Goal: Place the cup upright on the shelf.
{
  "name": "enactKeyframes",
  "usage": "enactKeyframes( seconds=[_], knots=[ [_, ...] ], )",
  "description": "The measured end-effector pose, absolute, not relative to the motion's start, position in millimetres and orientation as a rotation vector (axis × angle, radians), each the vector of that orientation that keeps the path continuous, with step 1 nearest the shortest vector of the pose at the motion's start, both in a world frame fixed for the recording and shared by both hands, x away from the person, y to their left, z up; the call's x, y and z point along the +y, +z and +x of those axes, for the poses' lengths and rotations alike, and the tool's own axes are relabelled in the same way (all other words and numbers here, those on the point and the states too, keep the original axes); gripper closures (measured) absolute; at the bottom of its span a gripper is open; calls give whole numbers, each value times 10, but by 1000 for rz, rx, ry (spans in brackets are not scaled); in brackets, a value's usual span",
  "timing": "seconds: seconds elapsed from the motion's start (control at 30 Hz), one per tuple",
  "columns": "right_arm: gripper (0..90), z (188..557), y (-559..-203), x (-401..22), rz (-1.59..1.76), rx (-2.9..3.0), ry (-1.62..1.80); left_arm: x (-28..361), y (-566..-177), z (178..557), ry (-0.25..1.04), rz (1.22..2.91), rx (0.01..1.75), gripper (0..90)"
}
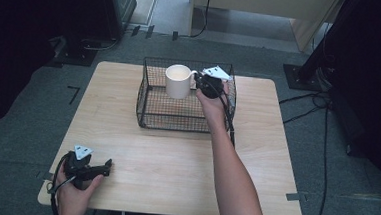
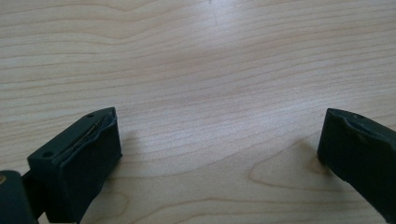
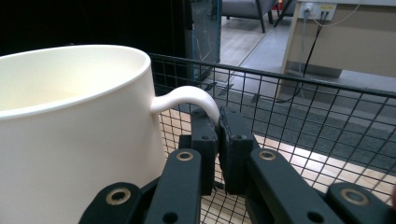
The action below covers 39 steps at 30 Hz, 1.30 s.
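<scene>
Mug (image 3: pixel 70 126) is standing upright in the wire basket (image 1: pixel 149 92) at the desk's (image 1: pixel 175 161) far edge, and my right tongs (image 3: pixel 218 122) are clenching its handle (image 3: pixel 187 97) between both jaws. My left tongs (image 2: pixel 219 149) are lying released near the desk's near left corner, gripping nothing.

Soft overhead light brightens the table (image 1: pixel 176 151); dark surroundings, slight blur throughout.
</scene>
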State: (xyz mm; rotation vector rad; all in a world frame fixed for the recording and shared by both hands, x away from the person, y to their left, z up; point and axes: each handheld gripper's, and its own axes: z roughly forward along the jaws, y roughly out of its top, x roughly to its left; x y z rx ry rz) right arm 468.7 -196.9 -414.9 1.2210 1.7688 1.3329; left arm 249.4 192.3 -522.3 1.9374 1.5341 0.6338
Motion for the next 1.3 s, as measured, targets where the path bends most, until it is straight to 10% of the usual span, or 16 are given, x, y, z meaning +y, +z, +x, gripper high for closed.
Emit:
enactKeyframes(
  seconds=[1.3],
  knots=[
    [833, 4971, -4622, -1938, 1044, 2080, 1242, 1923, -5224, 2494, 634, 1937, 1534, 0]
  ],
)
